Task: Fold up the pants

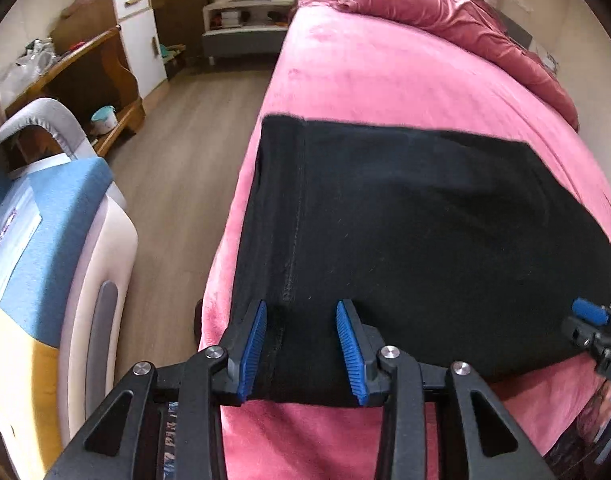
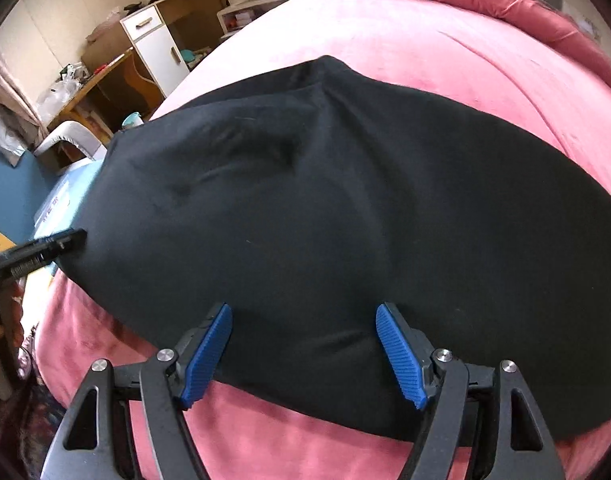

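Pants (image 1: pixel 385 220) flat on bed (image 1: pixel 365 72) | left gripper (image 1: pixel 301 354) spread, straddling near edge | right gripper (image 2: pixel 303 354) likewise, apparently released

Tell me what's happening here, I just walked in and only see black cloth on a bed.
A person is folding black pants on a pink bed with a handheld gripper in each hand. The left gripper and the right gripper are both open, their blue fingers straddling the near edge of the cloth. The pants lie mostly flat, already in a compact shape, with nothing clamped.
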Tool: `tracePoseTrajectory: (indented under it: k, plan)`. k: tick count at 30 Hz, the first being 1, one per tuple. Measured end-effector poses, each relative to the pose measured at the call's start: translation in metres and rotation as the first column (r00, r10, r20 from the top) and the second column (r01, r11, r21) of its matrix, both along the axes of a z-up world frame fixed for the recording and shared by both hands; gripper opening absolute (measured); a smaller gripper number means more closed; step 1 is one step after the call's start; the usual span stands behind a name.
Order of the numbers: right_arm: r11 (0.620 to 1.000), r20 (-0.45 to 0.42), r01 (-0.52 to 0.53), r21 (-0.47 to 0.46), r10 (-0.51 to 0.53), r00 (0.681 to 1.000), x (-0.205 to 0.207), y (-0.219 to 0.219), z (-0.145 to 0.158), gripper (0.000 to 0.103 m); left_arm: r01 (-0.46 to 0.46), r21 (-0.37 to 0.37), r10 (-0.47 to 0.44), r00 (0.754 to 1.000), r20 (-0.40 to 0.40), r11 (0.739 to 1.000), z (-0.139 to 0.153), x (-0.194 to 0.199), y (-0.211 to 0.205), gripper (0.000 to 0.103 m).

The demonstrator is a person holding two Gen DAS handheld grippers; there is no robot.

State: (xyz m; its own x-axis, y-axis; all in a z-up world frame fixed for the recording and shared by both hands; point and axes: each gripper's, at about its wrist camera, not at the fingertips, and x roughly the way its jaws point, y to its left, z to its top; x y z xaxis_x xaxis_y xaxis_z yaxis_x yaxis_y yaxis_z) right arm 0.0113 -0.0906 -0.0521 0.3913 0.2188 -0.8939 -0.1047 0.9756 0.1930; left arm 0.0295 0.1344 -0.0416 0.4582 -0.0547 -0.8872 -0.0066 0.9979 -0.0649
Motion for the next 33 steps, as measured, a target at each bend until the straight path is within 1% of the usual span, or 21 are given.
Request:
tracePoseTrajectory:
  k: [2, 5, 8, 10, 13, 16, 20, 22, 24, 26, 27, 28, 29, 30, 31, 32, 33]
  plan:
    - [1.000, 0.000, 0.009, 0.013, -0.009, 1.000, 0.002, 0.001, 0.002, 0.075, 0.005, -0.002, -0.005, 0.999, 0.038, 1.000, 0.013, -0.005, -0.007, 0.038]
    - [0.997, 0.005, 0.042, 0.064, -0.043, 0.999, 0.000, -0.012, 0.007, 0.075, 0.021, 0.007, -0.022, 0.994, 0.104, 1.000, 0.035, -0.012, -0.019, 0.039]
    - [0.993, 0.011, 0.076, 0.092, -0.077, 0.997, -0.004, -0.023, 0.013, 0.075, 0.050, 0.003, -0.049, 0.987, 0.156, 0.999, 0.053, -0.018, -0.034, 0.040]
    - [0.990, 0.014, 0.099, 0.104, -0.101, 0.995, -0.006, -0.032, 0.017, 0.075, 0.068, 0.003, -0.067, 0.982, 0.175, 0.998, 0.059, -0.018, -0.041, 0.040]
    - [0.986, 0.037, 0.132, 0.098, -0.137, 0.990, -0.008, -0.041, 0.023, 0.075, 0.099, -0.001, -0.096, 0.975, 0.200, 0.995, 0.068, -0.022, -0.056, 0.040]
    - [0.982, 0.059, 0.176, 0.075, -0.180, 0.982, -0.015, -0.060, 0.032, 0.075, 0.132, -0.009, -0.127, 0.969, 0.210, 0.991, 0.073, -0.027, -0.071, 0.040]
    - [0.968, 0.085, 0.252, 0.015, -0.252, 0.964, -0.027, -0.096, 0.043, 0.075, 0.167, -0.010, -0.161, 0.963, 0.215, 0.986, 0.073, -0.024, -0.087, 0.040]
    - [0.958, 0.084, 0.284, 0.025, -0.285, 0.955, -0.031, -0.113, 0.047, 0.075, 0.188, -0.012, -0.182, 0.961, 0.208, 0.982, 0.071, -0.024, -0.094, 0.040]
    - [0.939, 0.079, 0.337, 0.068, -0.341, 0.937, -0.038, -0.135, 0.049, 0.075, 0.209, -0.012, -0.203, 0.959, 0.196, 0.978, 0.069, -0.025, -0.102, 0.040]
    - [0.918, 0.051, 0.379, 0.114, -0.387, 0.921, -0.046, -0.159, 0.049, 0.075, 0.232, -0.026, -0.224, 0.957, 0.183, 0.972, 0.065, -0.024, -0.110, 0.043]
    - [0.905, 0.050, 0.405, 0.134, -0.414, 0.909, -0.052, -0.171, 0.051, 0.071, 0.248, -0.034, -0.239, 0.956, 0.172, 0.968, 0.063, -0.024, -0.115, 0.045]
    - [0.885, 0.048, 0.436, 0.160, -0.449, 0.892, -0.059, -0.185, 0.052, 0.066, 0.259, -0.042, -0.250, 0.955, 0.161, 0.965, 0.060, -0.023, -0.118, 0.048]
    - [0.867, 0.033, 0.464, 0.183, -0.477, 0.878, -0.063, -0.198, 0.052, 0.064, 0.270, -0.050, -0.260, 0.954, 0.153, 0.962, 0.058, -0.023, -0.121, 0.048]
    - [0.842, 0.006, 0.496, 0.214, -0.509, 0.861, -0.069, -0.214, 0.051, 0.063, 0.279, -0.058, -0.269, 0.952, 0.145, 0.958, 0.055, -0.023, -0.124, 0.048]
    - [0.815, -0.016, 0.525, 0.245, -0.538, 0.843, -0.077, -0.231, 0.051, 0.056, 0.288, -0.068, -0.277, 0.951, 0.138, 0.955, 0.053, -0.023, -0.126, 0.049]
    - [0.781, -0.033, 0.561, 0.274, -0.576, 0.817, -0.085, -0.250, 0.049, 0.052, 0.295, -0.079, -0.283, 0.950, 0.135, 0.952, 0.051, -0.023, -0.128, 0.049]
    - [0.742, -0.046, 0.602, 0.295, -0.618, 0.785, -0.096, -0.269, 0.048, 0.050, 0.300, -0.086, -0.287, 0.949, 0.132, 0.950, 0.048, -0.023, -0.130, 0.049]
